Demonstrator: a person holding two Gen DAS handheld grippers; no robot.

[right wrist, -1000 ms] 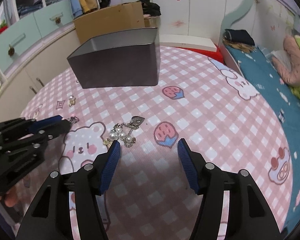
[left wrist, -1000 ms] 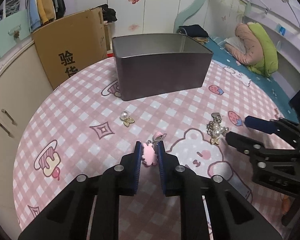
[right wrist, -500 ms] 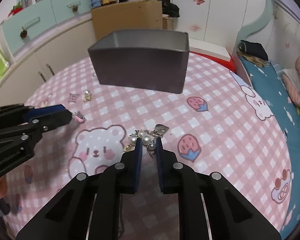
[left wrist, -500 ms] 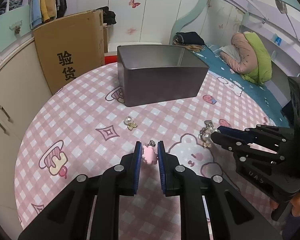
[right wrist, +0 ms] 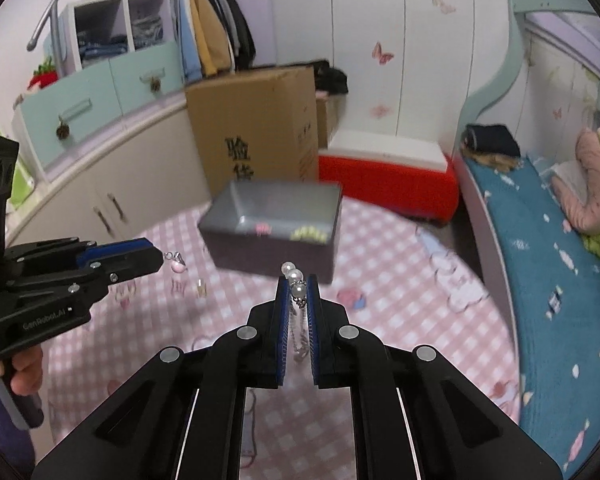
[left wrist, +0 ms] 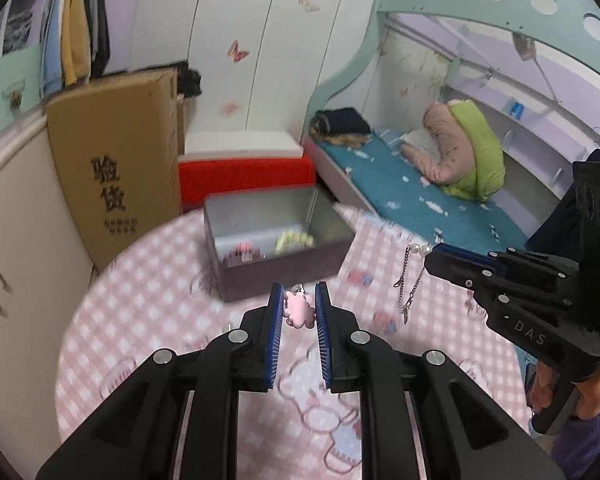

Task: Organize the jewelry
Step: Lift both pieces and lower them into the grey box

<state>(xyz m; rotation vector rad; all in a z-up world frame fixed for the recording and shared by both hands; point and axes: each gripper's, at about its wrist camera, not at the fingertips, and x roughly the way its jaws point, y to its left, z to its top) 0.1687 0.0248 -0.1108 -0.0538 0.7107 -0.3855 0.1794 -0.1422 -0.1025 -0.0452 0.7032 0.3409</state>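
Both tongs are gripping: my left tongs (left wrist: pixel 297 310) pinch a small pink charm (left wrist: pixel 299 310) at lower centre, my right tongs (right wrist: pixel 298 300) have just closed on a pearl chain (right wrist: pixel 298 296), both lifted off the pink worktop (right wrist: pixel 400 300). Each seems light; the chain hangs limp, so I judge holding near the pearls best. Mid-frame, the grey tin (left wrist: pixel 276 264) holds something yellow and something pink, too blurred to name.

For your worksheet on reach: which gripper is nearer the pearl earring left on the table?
Left. The left gripper hangs close above the earring; the right gripper is further off.
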